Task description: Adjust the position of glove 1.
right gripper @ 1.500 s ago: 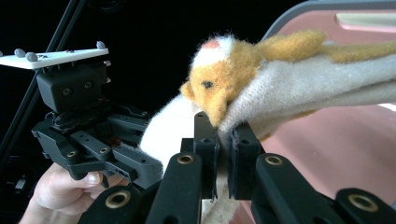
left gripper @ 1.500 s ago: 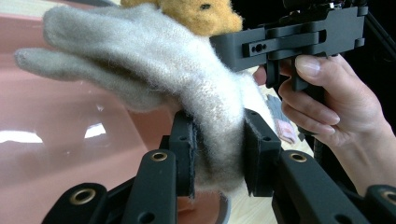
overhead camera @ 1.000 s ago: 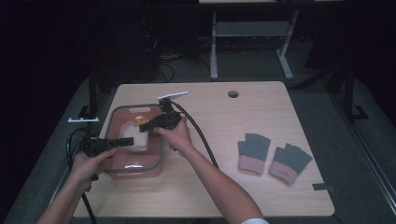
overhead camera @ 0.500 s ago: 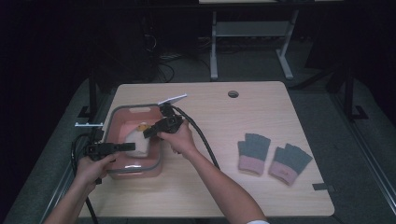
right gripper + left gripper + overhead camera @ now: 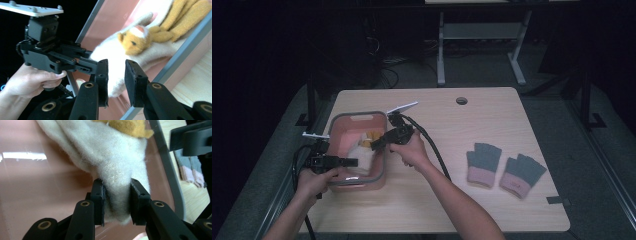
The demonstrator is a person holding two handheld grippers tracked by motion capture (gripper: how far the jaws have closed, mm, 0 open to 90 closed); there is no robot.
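Observation:
A fluffy white and yellow glove [image 5: 363, 148] with a small animal face [image 5: 131, 41] lies in a pink bin with a grey rim [image 5: 357, 115] at the table's left. My left gripper [image 5: 117, 202] reaches in from the bin's left side and is shut on the white fleece [image 5: 110, 157]. My right gripper [image 5: 116, 75] hovers over the bin's right rim. Its jaws have just been opening and now stand apart; the white cloth lies beyond the gap, and the pads do not press on it.
Two grey-green fingerless gloves with pink cuffs [image 5: 482, 162] [image 5: 520, 175] lie on the wooden table to the right. A round cable hole [image 5: 461, 100] sits near the far edge. Black cables trail from both grippers. A dark floor surrounds the table.
The left gripper has sunk a little into the bin with the white fleece still pinched. The right gripper has stayed over the right rim.

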